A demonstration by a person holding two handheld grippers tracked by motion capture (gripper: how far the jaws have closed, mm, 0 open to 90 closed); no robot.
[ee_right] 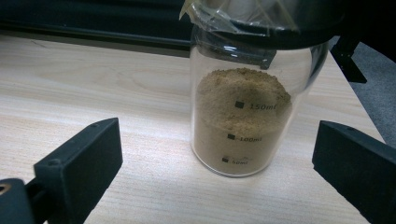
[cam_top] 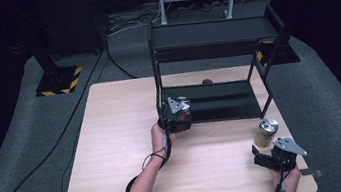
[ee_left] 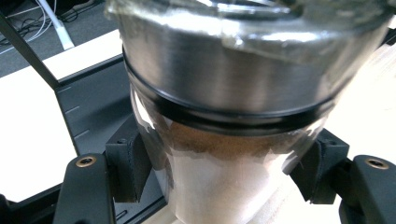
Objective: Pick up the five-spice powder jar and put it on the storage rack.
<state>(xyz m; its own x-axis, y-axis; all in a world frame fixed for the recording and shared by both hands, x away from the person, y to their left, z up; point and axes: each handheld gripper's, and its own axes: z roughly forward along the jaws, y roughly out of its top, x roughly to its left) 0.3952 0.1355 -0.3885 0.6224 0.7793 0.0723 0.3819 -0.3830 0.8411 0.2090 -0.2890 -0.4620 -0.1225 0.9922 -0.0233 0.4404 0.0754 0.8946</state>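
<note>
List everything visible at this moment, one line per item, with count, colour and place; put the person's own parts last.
held jar: 1, clear glass with brown powder and a metal lid, clamped in the left gripper at the shelf's front left corner.
standing jar: 1, clear glass with tan powder and printed volume marks, upright on the table ahead of the right gripper.
shelf rack: 1, black, two tiers, on the far right part of the table.
table: 1, light wood, centre.
floor stand base: 1, black with yellow stripes, on the grey carpet far left.
left gripper: 1, black, shut on the held jar.
right gripper: 1, black, jaws open, apart from the standing jar.
forearms: 2, entering from the bottom edge.
</note>
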